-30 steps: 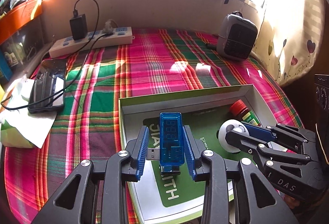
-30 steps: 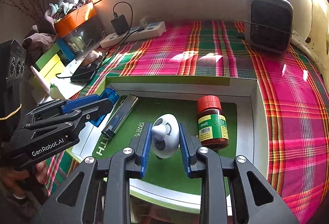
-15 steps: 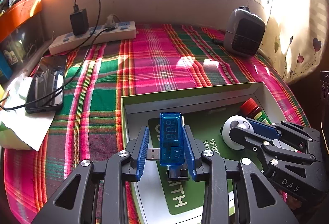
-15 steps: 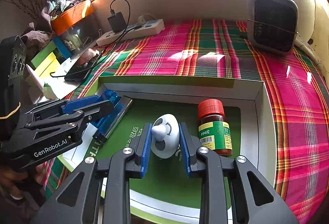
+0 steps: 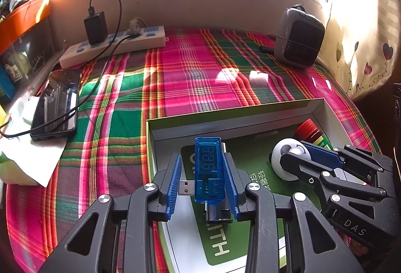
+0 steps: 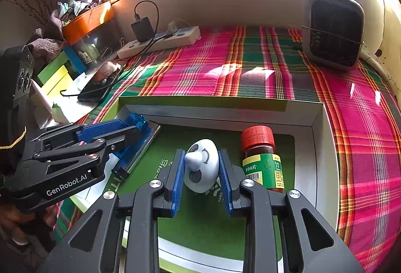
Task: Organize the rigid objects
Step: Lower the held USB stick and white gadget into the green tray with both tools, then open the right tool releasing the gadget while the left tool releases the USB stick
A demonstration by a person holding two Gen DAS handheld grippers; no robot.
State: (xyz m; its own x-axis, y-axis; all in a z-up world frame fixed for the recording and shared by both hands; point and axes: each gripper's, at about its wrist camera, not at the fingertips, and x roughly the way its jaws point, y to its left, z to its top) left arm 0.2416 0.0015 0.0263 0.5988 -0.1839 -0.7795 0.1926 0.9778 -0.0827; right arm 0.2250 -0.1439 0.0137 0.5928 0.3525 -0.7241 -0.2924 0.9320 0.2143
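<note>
Arguably the main risk is a slip: the left gripper (image 5: 201,180) clamps the blue USB tester (image 5: 208,170) across its sideways plug, an uneven hold, above the box's (image 6: 317,147) left edge. The right gripper (image 6: 201,179) clasps the white egg-shaped toy (image 6: 201,165) mid-box, just beside the red-capped pill bottle (image 6: 262,160), which it could topple.

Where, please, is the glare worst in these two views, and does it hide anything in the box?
Left wrist view: the windows and curtain blow out to white, with sun patches on the cloth; fisheye bends the wall. Right wrist view: the windows are washed out, the left corner dark. In both, the box stays evenly lit and sharp, and the bottle label is partly readable.
</note>
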